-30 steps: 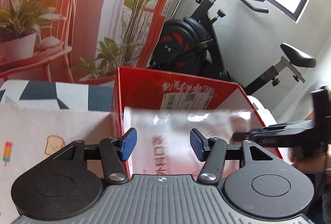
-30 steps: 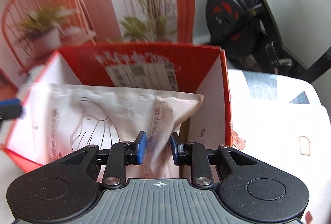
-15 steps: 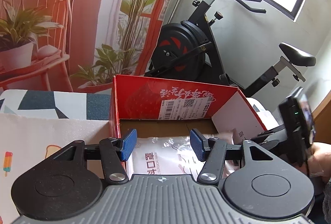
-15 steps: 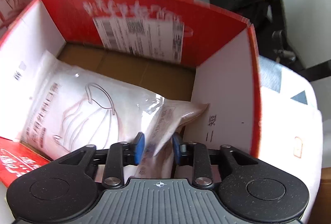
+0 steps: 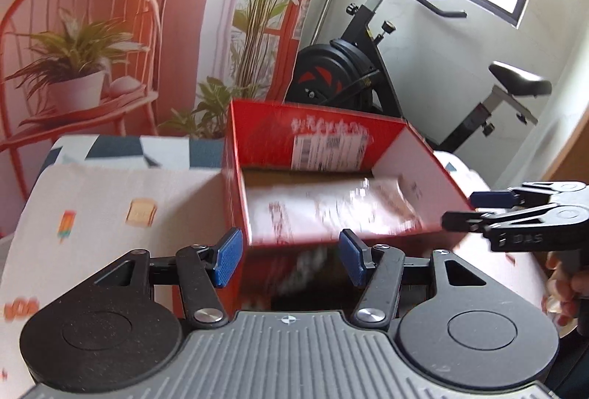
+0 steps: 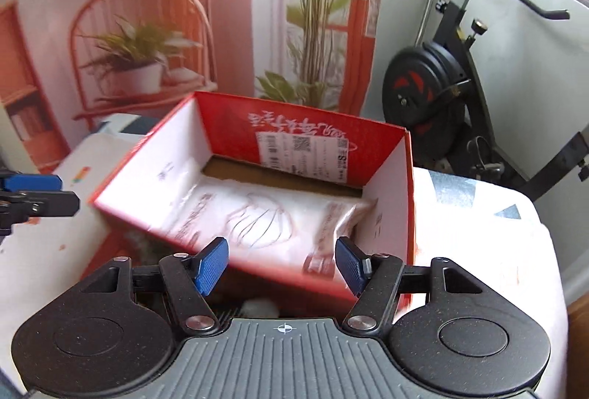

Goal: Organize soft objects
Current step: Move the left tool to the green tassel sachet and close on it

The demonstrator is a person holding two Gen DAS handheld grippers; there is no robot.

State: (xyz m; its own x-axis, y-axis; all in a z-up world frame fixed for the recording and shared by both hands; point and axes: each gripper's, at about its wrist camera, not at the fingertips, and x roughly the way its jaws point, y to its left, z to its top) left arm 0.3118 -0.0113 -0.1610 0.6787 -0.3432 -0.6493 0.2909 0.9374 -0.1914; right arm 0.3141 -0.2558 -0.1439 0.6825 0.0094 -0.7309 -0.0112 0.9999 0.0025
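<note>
- Mask pack [image 6: 265, 218], a soft white plastic pouch with a line drawing of a face mask and red print, lay flat on the floor of the red box [image 6: 305, 137], filling most of the bottom; its right end bunched up against the box's right inner wall.
- Same mask pack [image 5: 324, 203] in left wrist view was motion-blurred, print unreadable.
- Red box [image 5: 316, 137] was an open-top carton, red outside, white on the inner side walls, brown cardboard bottom showing at the far edge; a white shipping label [image 6: 302, 156] was stuck on the far inner wall under white script.
- Right gripper [image 6: 283, 268] hovered at the near edge of the box, blue pads well apart; its jaws had just been opening and nothing was pinched between them, the pack lying beyond and below the pads.
- Left gripper [image 5: 291, 261] sat at the near wall of the box, jaws about half spread, holding nothing; only the blurred box front showed between the pads.
- Right gripper [image 5: 489, 211] also showed from the side at the right edge of the left view, with the person's fingers [image 5: 563, 292] on its handle.
- Left gripper [image 6: 33, 192] tip poked in at the left edge of the right view.
- Box stood on a white tablecloth [image 5: 92, 214] printed with toast and ice-lolly pictures.
- Behind: black exercise bike [image 6: 441, 93], and a backdrop [image 5: 110, 41] picturing an orange chair and potted plants.
</note>
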